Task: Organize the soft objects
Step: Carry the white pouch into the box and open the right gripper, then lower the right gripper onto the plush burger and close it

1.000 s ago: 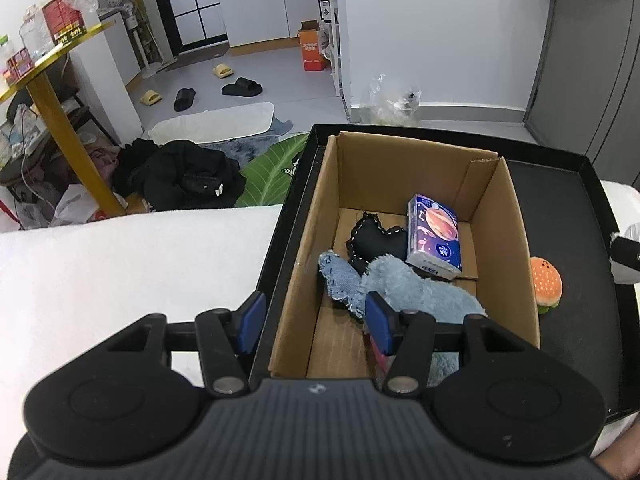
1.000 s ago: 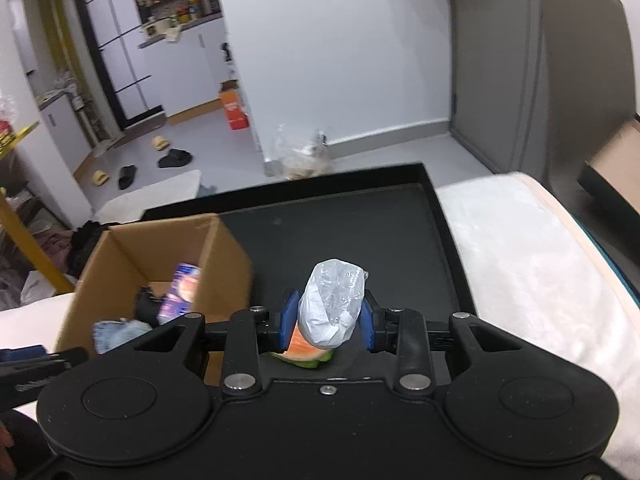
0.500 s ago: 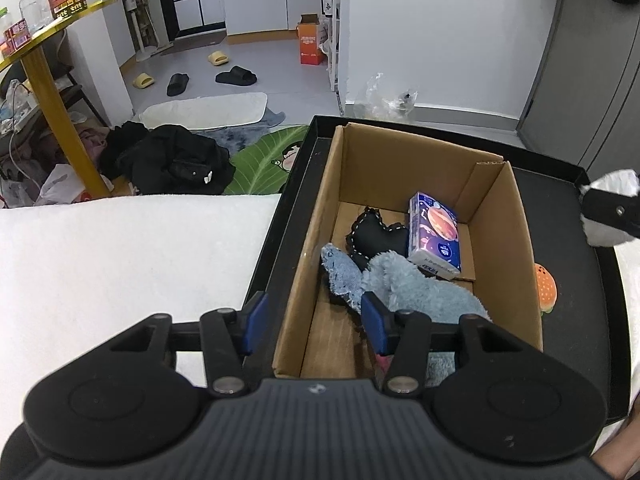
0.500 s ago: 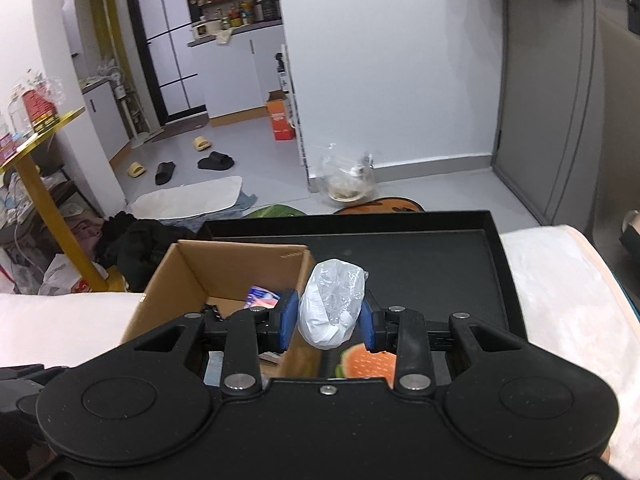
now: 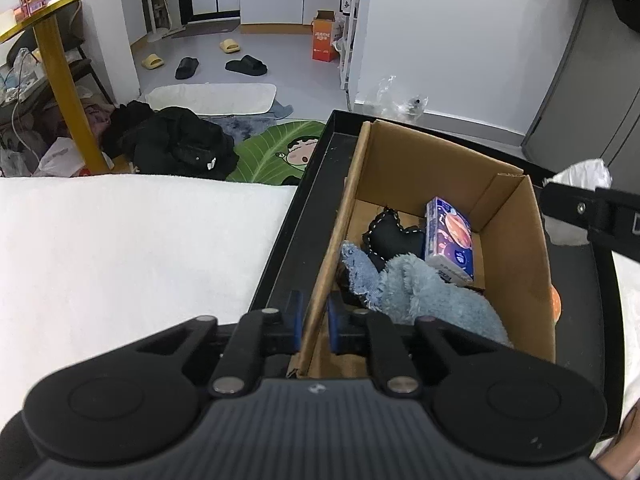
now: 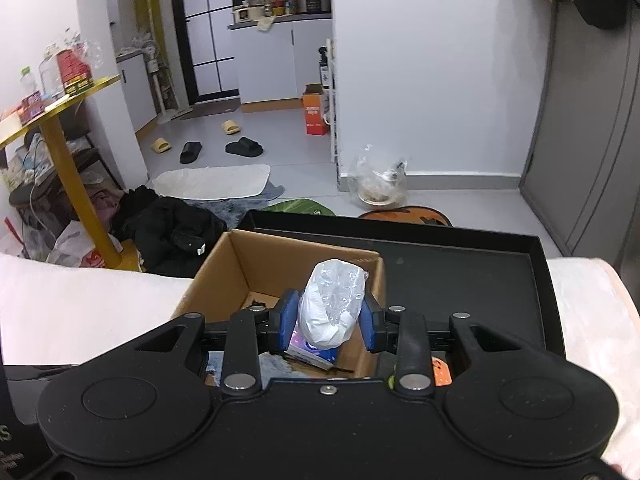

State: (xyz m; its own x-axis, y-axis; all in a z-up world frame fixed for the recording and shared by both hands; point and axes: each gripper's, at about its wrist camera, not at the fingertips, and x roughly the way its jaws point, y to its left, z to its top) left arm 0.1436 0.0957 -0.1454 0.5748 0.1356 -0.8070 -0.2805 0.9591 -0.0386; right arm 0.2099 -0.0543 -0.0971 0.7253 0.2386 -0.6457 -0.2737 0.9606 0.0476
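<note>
A cardboard box (image 5: 512, 240) sits in the tray's (image 5: 304, 216) left part. Inside it a tissue pack (image 5: 450, 240) leans at centre, a heart cushion (image 5: 390, 236) to its left, a fluffy cloth (image 5: 436, 296) lower in the frame. A burger toy (image 5: 555, 304) lies right of the box.

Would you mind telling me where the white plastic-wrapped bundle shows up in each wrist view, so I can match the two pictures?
Left wrist view: the white plastic-wrapped bundle sits at the far right edge, partly hidden behind the right gripper's black body, just beyond the box's right wall.
Right wrist view: the bundle is at centre, clamped between the blue fingers of the right gripper.
Shared landmark: the brown cardboard box.
</note>
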